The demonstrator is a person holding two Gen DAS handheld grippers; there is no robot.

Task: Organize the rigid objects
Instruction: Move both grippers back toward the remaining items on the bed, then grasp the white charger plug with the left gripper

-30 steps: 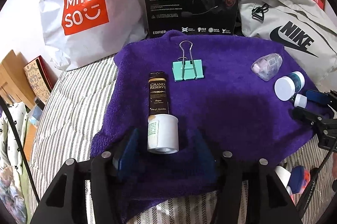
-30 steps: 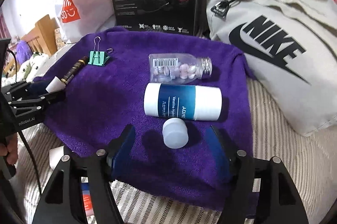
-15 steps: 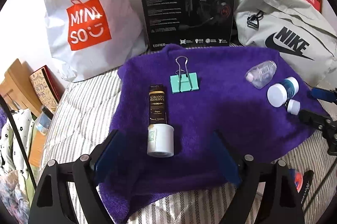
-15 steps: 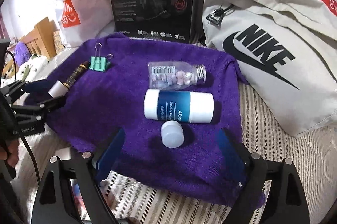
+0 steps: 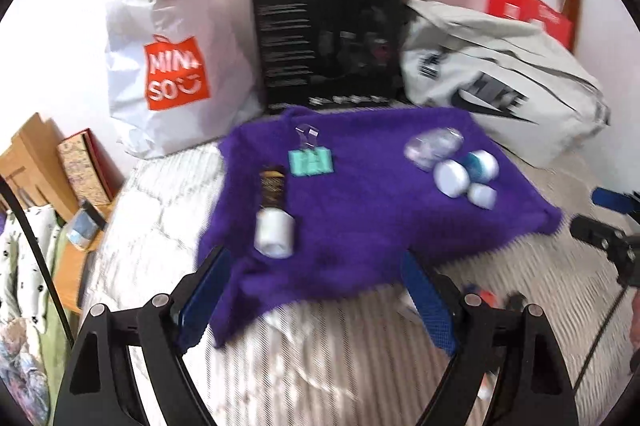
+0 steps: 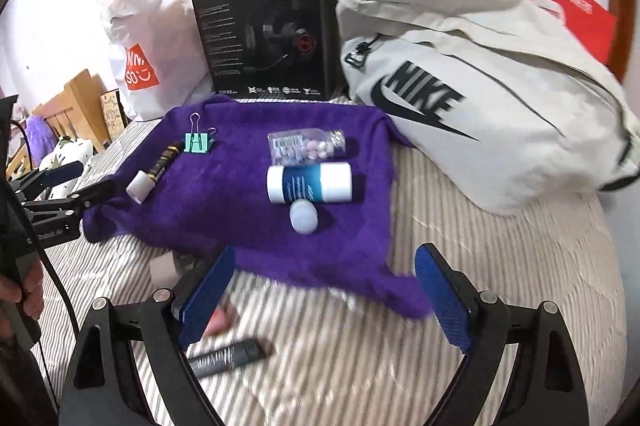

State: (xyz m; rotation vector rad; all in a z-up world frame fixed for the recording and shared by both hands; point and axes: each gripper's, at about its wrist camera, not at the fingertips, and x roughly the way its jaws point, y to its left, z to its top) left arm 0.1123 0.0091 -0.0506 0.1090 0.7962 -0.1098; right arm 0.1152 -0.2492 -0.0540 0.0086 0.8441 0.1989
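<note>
A purple towel (image 5: 360, 209) (image 6: 224, 201) lies on the striped bed. On it rest a dark tube with a white cap (image 5: 274, 214) (image 6: 154, 167), a teal binder clip (image 5: 311, 159) (image 6: 198, 141), a clear pill bottle (image 5: 432, 145) (image 6: 308, 147), a blue-and-white jar (image 5: 466, 171) (image 6: 310, 183) and a small white lid (image 5: 482, 195) (image 6: 304, 218). My left gripper (image 5: 316, 300) is open and empty, back from the towel's near edge. My right gripper (image 6: 324, 296) is open and empty over the towel's front corner.
A Miniso bag (image 5: 172, 65), a black headset box (image 5: 328, 37) and a Nike bag (image 6: 480, 93) stand behind the towel. A black marker-like tube (image 6: 228, 356) and other small items lie on the bed near my right gripper. Wooden furniture (image 5: 36, 161) is at left.
Both grippers have pulled back and up from the towel, opening wider. The dark tube and the small white lid stay lying on the towel.
</note>
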